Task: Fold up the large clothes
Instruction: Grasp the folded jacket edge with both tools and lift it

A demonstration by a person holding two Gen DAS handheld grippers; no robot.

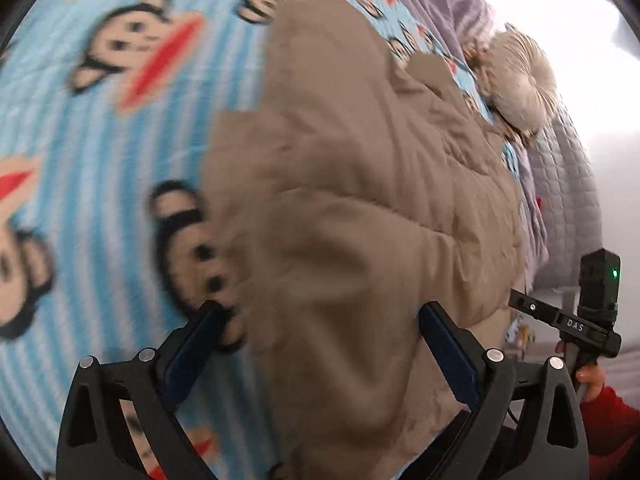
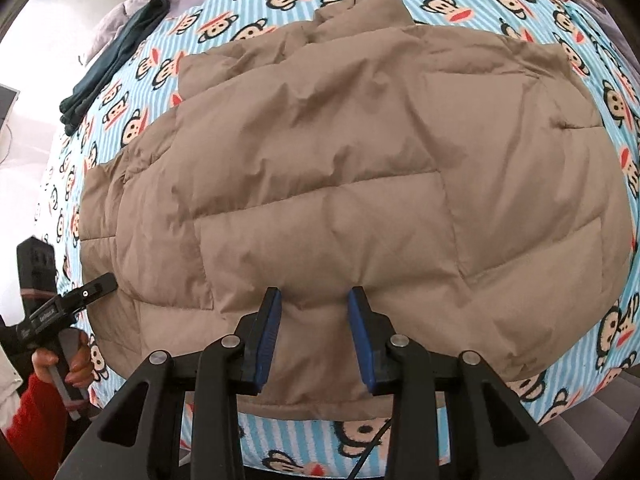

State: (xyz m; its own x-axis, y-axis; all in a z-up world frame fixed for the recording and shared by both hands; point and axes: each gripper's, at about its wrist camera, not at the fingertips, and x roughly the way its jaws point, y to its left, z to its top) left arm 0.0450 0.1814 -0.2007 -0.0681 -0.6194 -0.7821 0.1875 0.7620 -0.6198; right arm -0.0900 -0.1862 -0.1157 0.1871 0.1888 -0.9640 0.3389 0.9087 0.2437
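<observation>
Pinching the tan puffer jacket [image 2: 340, 184] hem at lower centre, our right hand-held gripper [image 2: 316, 296] clamps padding for folding. Our left hand-held gripper [image 1: 320, 312] gapes over its edge, ready to lift.

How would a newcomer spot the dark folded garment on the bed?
Start at the bed's blue striped monkey-print sheet, which the big tan quilted puffer jacket mostly covers. Look past the jacket's far left corner toward the sheet's edge: the dark teal folded garment lies there, apart from the jacket, the only dark, flat, unquilted cloth.
</observation>
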